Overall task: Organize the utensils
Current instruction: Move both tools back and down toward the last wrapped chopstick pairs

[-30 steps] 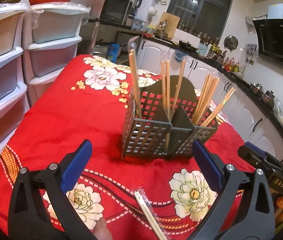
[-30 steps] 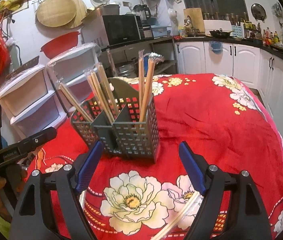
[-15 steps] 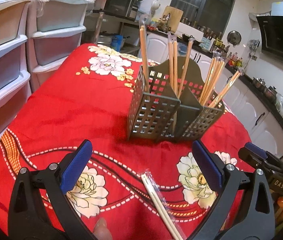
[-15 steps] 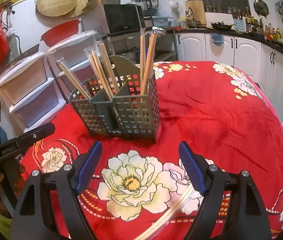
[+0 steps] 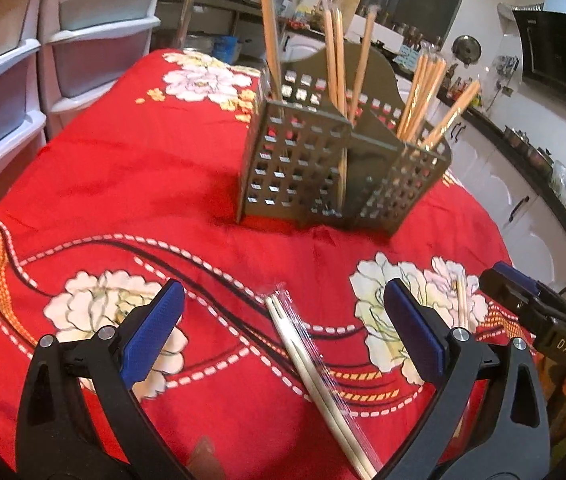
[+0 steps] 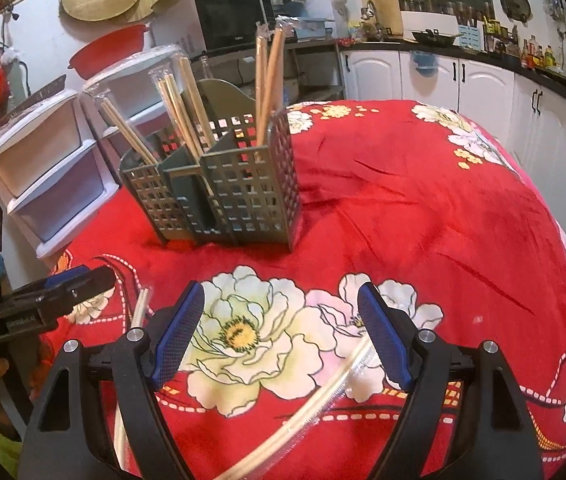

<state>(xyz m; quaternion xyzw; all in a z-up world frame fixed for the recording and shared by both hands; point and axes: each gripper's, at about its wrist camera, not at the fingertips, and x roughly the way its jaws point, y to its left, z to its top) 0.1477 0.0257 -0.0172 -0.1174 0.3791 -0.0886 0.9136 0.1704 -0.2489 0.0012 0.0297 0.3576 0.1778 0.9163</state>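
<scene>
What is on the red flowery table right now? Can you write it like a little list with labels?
surface: red floral tablecloth
holder: grey perforated utensil caddy, upright, with separate compartments
in holder: wrapped chopsticks standing in the compartments
loose, left view: wrapped chopstick pair lying flat on the cloth between the open jaws
loose, right view: second wrapped pair lying flat under the jaws
left gripper: open, holding nothing
right gripper: open, holding nothing

Wrapped chopsticks (image 5: 315, 376) on tablecloth (image 5: 131, 168) before utensil holder (image 5: 323, 172).
</scene>
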